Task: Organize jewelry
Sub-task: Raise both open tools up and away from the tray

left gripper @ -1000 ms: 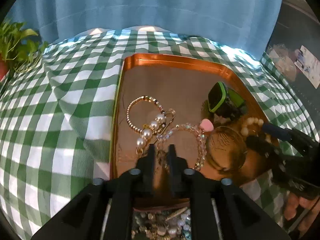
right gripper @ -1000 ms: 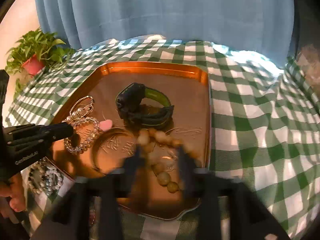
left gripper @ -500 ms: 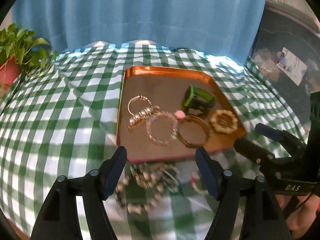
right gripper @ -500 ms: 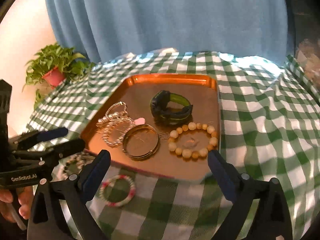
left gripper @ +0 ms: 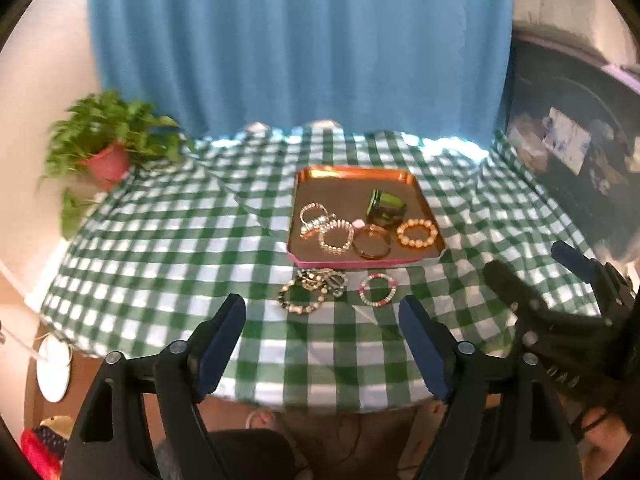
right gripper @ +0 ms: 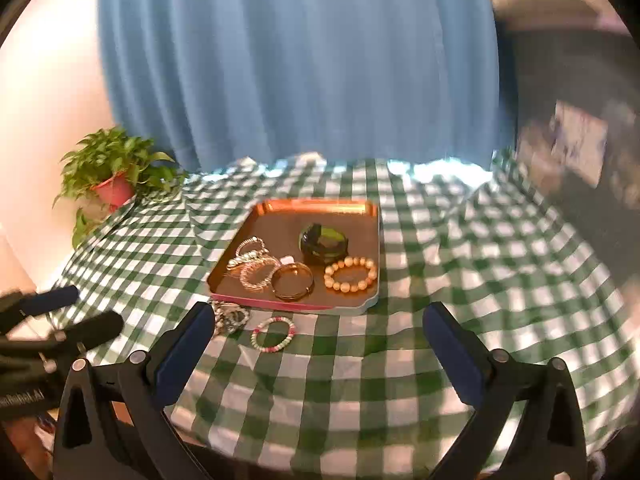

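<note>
A copper tray (left gripper: 352,173) (right gripper: 316,206) sits on the green checked cloth. It holds a green watch (left gripper: 385,203) (right gripper: 323,241), a tan bead bracelet (left gripper: 417,233) (right gripper: 351,274), a gold bangle (left gripper: 372,241) (right gripper: 293,281) and pearl and crystal bracelets (left gripper: 326,226) (right gripper: 253,264). In front of the tray lie a pink bead bracelet (left gripper: 377,289) (right gripper: 273,334) and a dark bead pile (left gripper: 311,290) (right gripper: 230,317). My left gripper (left gripper: 322,334) and right gripper (right gripper: 314,344) are both open and empty, held back above the table's near edge.
A potted plant (left gripper: 106,148) (right gripper: 114,178) stands at the table's back left. A blue curtain (left gripper: 300,44) hangs behind. The right gripper shows at the right in the left wrist view (left gripper: 536,280). Dark furniture (left gripper: 576,160) stands at the right.
Both grippers have opened wide and pulled far back and up from the tray. The jewelry on the tray stays where it was.
</note>
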The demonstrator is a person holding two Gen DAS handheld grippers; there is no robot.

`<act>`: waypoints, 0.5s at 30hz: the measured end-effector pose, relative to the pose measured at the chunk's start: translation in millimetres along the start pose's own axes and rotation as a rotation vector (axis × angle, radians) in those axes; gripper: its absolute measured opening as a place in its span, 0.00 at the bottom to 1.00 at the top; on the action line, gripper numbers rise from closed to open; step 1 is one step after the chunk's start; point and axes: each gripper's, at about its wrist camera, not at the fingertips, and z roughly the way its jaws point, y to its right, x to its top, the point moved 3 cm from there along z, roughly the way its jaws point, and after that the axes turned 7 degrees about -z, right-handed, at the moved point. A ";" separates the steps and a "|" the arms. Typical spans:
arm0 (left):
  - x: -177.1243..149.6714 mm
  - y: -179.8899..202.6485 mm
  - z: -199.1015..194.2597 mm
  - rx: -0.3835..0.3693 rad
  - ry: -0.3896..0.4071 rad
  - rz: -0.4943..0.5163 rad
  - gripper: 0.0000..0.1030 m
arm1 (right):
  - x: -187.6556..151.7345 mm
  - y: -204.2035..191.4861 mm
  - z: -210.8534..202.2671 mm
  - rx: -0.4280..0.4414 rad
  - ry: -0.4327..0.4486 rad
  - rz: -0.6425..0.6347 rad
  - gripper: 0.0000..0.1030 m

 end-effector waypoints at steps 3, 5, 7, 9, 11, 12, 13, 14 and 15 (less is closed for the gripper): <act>-5.0 0.4 -39.0 -0.014 0.028 -0.012 0.80 | 4.8 -16.7 -36.2 -0.029 0.037 -0.070 1.00; -9.8 -0.3 -65.8 -0.023 0.062 -0.026 0.82 | 5.3 -28.9 -62.6 -0.058 0.065 -0.125 1.00; -14.1 -0.6 -84.3 -0.029 0.095 -0.032 0.86 | 6.2 -39.1 -82.0 -0.070 0.085 -0.156 1.00; -17.1 -0.6 -95.7 -0.015 0.123 -0.033 0.88 | 5.4 -50.4 -102.0 0.022 0.099 -0.155 1.00; -22.3 -3.4 -105.3 -0.006 0.152 -0.046 0.92 | 3.7 -54.2 -114.8 0.096 0.107 -0.113 1.00; -24.8 -4.0 -107.4 0.001 0.160 -0.045 0.93 | 2.2 -56.2 -119.3 0.097 0.104 -0.100 1.00; -26.3 -3.9 -109.1 0.006 0.164 -0.042 0.93 | -0.2 -58.4 -122.2 0.088 0.107 -0.102 1.00; -28.3 -4.1 -109.5 0.013 0.166 -0.034 0.93 | -2.1 -61.1 -126.3 0.053 0.123 -0.116 1.00; -30.7 -3.0 -108.7 0.014 0.162 -0.021 0.93 | -4.0 -63.1 -127.4 0.033 0.134 -0.125 1.00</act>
